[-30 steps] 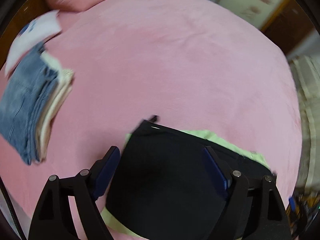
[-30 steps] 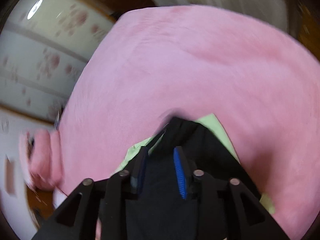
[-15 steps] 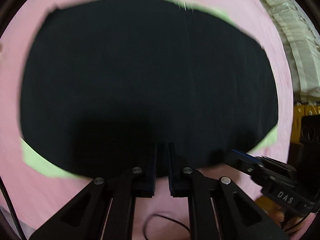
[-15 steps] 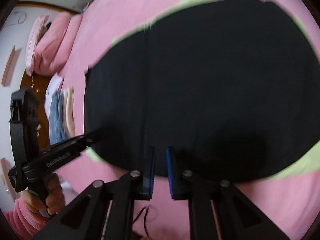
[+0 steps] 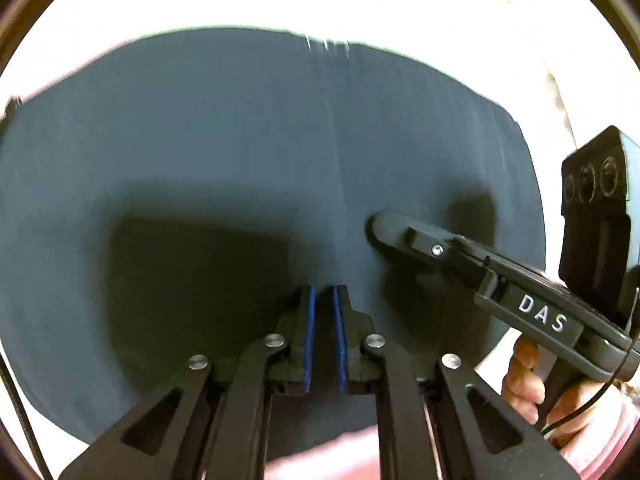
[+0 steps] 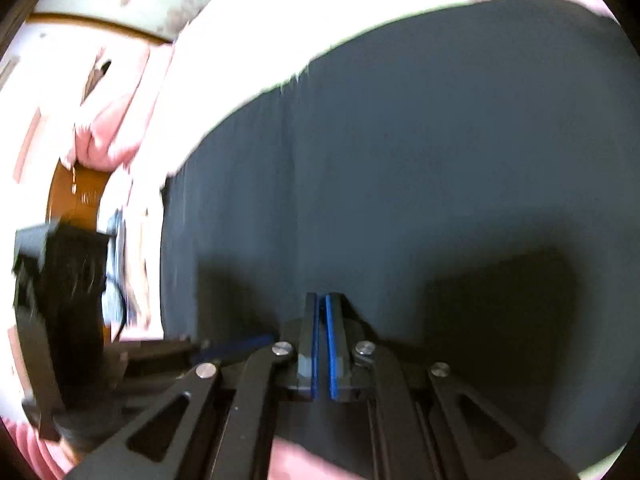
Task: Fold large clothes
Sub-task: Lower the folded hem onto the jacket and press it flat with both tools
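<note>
A large dark garment lies flat on the bed and fills most of both views. My left gripper points steeply down over its near part, jaws shut to a thin slit, with no cloth seen between the blue pads. My right gripper hangs just above the same cloth. Its jaws are closing the last bit, with nothing visible between them. In the left wrist view the right gripper's fingertips reach in from the right low over the fabric, and a hand holds its handle.
The pink bedspread shows at the near edge and is washed out to white beyond the garment. Pink pillows, a wooden headboard and a folded stack of jeans lie far left, partly behind the left gripper's body.
Both grippers went from open around the lifted dark cloth to shut. They dropped toward the garment, which now lies spread flat and fills the views. The right gripper's tip has come in over the cloth.
</note>
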Action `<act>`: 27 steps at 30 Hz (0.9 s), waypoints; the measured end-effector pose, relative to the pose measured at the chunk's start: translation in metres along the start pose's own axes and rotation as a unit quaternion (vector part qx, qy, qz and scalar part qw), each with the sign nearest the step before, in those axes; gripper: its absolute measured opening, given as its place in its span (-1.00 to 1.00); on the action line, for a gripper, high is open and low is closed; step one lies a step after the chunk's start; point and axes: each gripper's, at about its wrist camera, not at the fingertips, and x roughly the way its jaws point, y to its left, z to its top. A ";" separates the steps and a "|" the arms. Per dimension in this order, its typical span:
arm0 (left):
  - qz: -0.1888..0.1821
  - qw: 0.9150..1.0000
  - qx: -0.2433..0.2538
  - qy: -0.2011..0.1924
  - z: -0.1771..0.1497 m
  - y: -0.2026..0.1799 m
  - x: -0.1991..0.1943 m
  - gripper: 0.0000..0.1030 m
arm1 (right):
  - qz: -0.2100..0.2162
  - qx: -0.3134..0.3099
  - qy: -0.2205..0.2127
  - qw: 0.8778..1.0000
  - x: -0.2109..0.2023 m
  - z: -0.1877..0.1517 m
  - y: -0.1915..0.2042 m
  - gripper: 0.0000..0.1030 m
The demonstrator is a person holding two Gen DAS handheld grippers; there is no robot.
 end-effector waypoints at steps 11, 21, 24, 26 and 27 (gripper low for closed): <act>0.070 0.987 -0.088 -0.119 0.073 0.093 -0.025 -0.98 | -0.054 -0.039 -0.038 0.997 -0.020 0.083 -0.055 -1.00; 0.171 0.963 -0.168 -0.123 0.034 0.184 -0.076 -0.97 | -0.190 0.123 -0.197 0.954 -0.169 0.061 -0.183 -1.00; 0.065 0.977 -0.150 -0.135 0.020 0.127 -0.073 -0.97 | -0.106 0.076 -0.208 0.969 -0.156 0.053 -0.134 -1.00; -0.006 0.985 -0.141 -0.104 0.014 0.091 -0.053 -0.95 | -0.036 0.058 -0.161 0.985 -0.119 0.046 -0.094 -1.00; -0.023 0.987 -0.135 -0.087 0.012 0.078 -0.042 -0.95 | 0.008 0.058 -0.113 0.992 -0.091 0.042 -0.076 -1.00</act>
